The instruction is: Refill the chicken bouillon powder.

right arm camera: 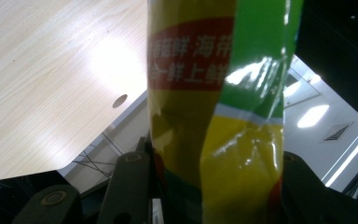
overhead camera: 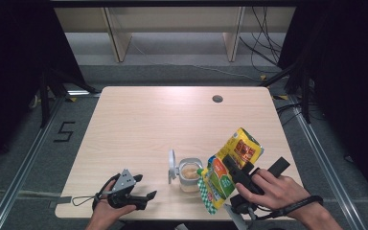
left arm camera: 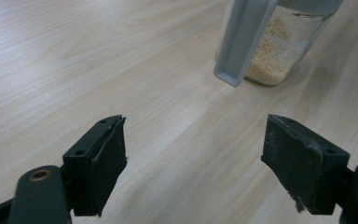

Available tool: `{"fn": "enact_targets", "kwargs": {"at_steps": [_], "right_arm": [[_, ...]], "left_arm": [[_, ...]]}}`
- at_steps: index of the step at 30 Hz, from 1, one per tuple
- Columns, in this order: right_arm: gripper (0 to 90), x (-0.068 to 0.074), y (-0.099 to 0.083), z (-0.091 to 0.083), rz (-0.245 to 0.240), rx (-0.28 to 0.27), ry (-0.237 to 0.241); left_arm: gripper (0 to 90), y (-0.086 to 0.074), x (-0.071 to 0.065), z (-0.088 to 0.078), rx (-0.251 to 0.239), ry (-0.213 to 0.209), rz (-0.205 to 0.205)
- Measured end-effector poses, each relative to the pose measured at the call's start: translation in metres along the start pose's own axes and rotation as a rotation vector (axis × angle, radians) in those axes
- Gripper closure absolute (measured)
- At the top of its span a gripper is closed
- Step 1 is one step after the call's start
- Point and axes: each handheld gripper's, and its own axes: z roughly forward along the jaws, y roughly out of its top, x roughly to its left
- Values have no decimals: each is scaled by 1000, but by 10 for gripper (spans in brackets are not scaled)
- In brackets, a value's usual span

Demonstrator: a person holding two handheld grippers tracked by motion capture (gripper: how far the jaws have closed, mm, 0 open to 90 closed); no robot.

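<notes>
A yellow, green and red foil pouch [overhead camera: 230,167] hangs tilted above the table's near right, its lower end down by the jar's mouth. My right gripper [overhead camera: 235,168] is shut on its middle; in the right gripper view the pouch [right arm camera: 214,116] fills the space between the jaws. A small glass jar [overhead camera: 190,174] holding beige granules stands open, its grey hinged lid [overhead camera: 172,166] flipped up to the left. My left gripper [overhead camera: 143,197] rests at the near left edge, open with nothing between its fingers, pointing toward the jar [left arm camera: 279,51].
The light wooden table [overhead camera: 172,120] has a round cable hole [overhead camera: 217,98] at the far right. Beyond the table stand wooden shelf legs and loose cables on a grey floor. A "5" is marked on the floor at the left.
</notes>
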Motion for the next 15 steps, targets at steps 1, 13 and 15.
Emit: {"fn": "enact_targets", "kwargs": {"at_steps": [1, 13, 15], "right_arm": [[653, 0, 0, 0, 0, -3, 1], [655, 1, 0, 1, 22, -1, -3], [656, 3, 0, 3, 25, -4, -3]], "left_arm": [[207, 0, 0, 0, -5, -2, 0], [207, 1, 0, 0, -5, -1, -1], [207, 0, 0, 0, -7, -3, -14]]}}
